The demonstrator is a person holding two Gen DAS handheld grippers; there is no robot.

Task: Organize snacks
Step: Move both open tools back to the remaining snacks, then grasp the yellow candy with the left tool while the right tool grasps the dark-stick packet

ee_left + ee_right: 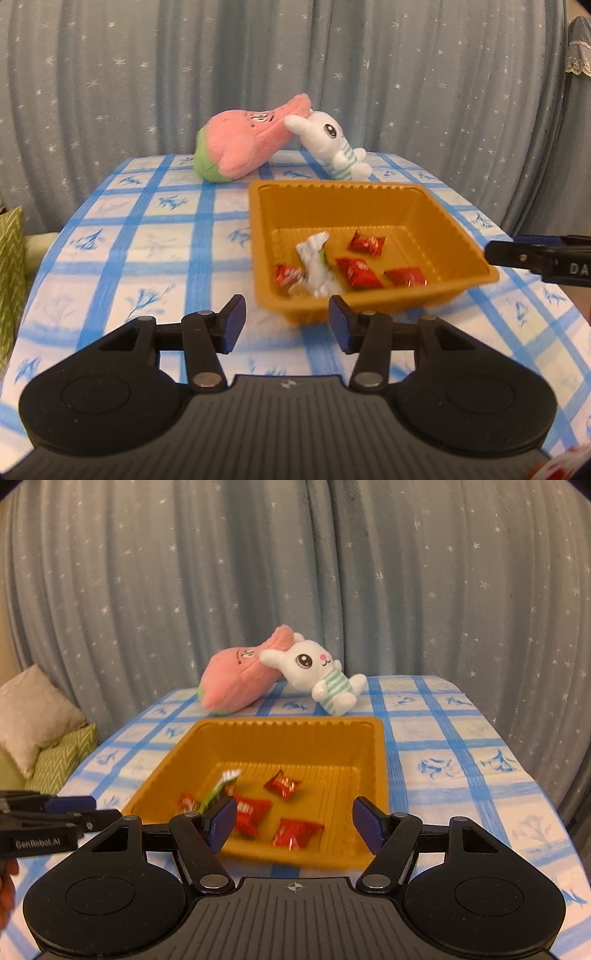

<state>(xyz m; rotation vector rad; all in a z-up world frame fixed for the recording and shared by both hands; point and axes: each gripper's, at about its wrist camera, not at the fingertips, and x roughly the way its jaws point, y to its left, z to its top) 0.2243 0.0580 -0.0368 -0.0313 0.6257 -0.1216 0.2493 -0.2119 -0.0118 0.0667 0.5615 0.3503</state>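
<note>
An orange plastic tray (369, 192) sits on the blue-checked tablecloth (147, 240). Inside lie several red wrapped candies (366, 242) and a white-and-green wrapped snack (314, 262). My left gripper (286, 321) is open and empty, just in front of the tray's near left corner. In the right wrist view the same tray (288, 725) holds the red candies (282, 784) and the white-green snack (221, 788). My right gripper (293, 821) is open and empty over the tray's near edge. Each gripper shows at the edge of the other's view.
A pink plush toy (243, 147) and a white bunny plush (328, 142) lie behind the tray at the table's far edge. A grey starred curtain (295, 55) hangs behind. Cushions (40, 709) sit left of the table.
</note>
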